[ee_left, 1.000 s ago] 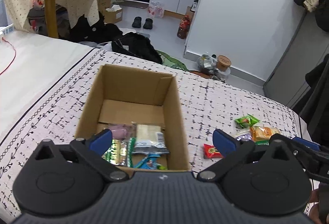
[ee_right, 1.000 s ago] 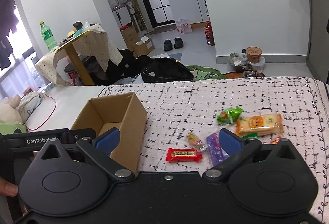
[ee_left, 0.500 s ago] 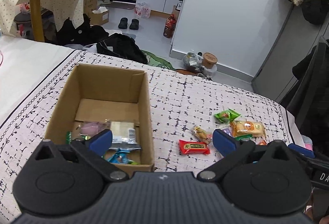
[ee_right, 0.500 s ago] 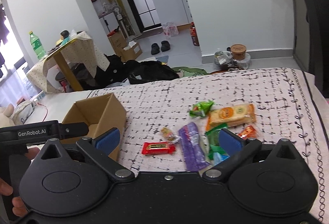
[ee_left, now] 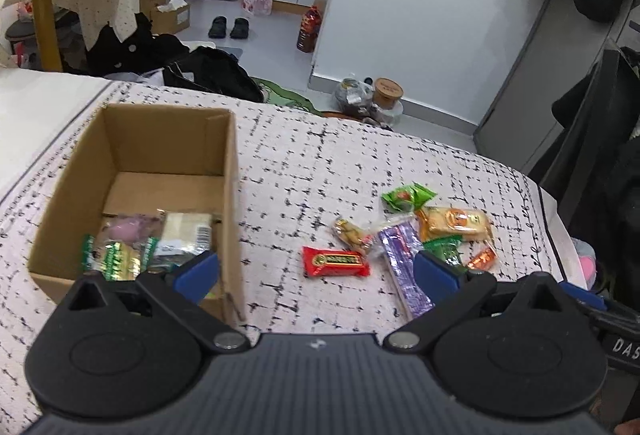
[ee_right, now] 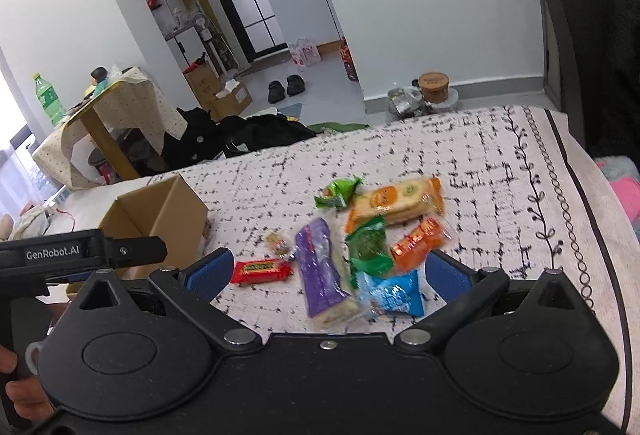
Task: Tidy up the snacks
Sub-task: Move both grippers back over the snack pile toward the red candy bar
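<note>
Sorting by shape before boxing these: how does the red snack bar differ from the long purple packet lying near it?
The red snack bar is short and lies crosswise; the purple packet is much longer and lies pointing away from the camera. The red snack bar's wrapper is opaque red with a gold label; the purple packet shows a pale filling at its near end. Both lie flat on the patterned cloth, outside the cardboard box.

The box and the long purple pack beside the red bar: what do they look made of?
Box: brown corrugated cardboard, matte, with creased folds at the walls. Long purple pack: looks like thin glossy plastic film, shiny and wrinkled, with a pale end showing through; the contents cannot be told.
</note>
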Demonstrator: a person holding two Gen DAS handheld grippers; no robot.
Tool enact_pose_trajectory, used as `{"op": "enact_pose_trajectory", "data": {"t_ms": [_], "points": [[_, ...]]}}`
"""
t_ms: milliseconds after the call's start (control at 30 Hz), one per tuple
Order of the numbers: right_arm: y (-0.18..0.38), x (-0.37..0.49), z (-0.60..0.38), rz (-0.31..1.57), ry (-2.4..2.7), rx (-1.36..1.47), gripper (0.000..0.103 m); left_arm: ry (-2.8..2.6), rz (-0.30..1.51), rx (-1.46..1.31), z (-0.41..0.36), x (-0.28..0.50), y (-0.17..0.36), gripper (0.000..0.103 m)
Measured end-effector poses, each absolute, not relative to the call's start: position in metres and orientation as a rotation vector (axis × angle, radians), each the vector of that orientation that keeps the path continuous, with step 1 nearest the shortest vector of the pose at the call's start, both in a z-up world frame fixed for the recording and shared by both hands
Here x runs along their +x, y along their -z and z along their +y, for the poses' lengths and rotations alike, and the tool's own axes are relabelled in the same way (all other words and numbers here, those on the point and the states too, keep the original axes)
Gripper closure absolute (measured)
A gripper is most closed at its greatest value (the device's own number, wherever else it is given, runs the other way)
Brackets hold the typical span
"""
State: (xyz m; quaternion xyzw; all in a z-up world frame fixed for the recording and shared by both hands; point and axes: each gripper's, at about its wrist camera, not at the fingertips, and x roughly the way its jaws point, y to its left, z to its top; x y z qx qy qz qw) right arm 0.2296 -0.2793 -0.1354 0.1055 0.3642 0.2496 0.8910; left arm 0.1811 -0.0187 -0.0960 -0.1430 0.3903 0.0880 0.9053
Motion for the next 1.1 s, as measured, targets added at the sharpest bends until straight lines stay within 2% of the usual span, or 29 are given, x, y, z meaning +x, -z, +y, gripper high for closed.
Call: {"op": "enact_pose_trajectory", "data": {"t_ms": [367, 500, 600, 800, 933, 1100], "points": [[0.158, 0.236, -0.293, 0.8, -0.46, 0.227, 0.002, -0.11, 0.818, -0.284, -0.039, 0.204, 0.122, 0.003], [0.168, 0.242, -0.294, 0.828, -0.456, 0.232, 0.024, -0.094, 0.843, -0.288, -0.04, 0.216, 0.134, 0.01], [0.176, 0.248, -0.292, 0.846, -0.45, 0.227, 0.035, -0.093, 0.854, -0.289, -0.041, 0.224, 0.144, 0.015], [0.191, 0.262, -0.287, 0.878, -0.439, 0.204, 0.052, -0.116, 0.883, -0.286, -0.04, 0.24, 0.166, 0.025], [0.198, 0.267, -0.284, 0.894, -0.439, 0.18, 0.053, -0.137, 0.902, -0.281, -0.04, 0.25, 0.18, 0.031], [0.201, 0.271, -0.279, 0.899, -0.447, 0.162, 0.053, -0.142, 0.911, -0.243, -0.043, 0.261, 0.194, 0.031]]}}
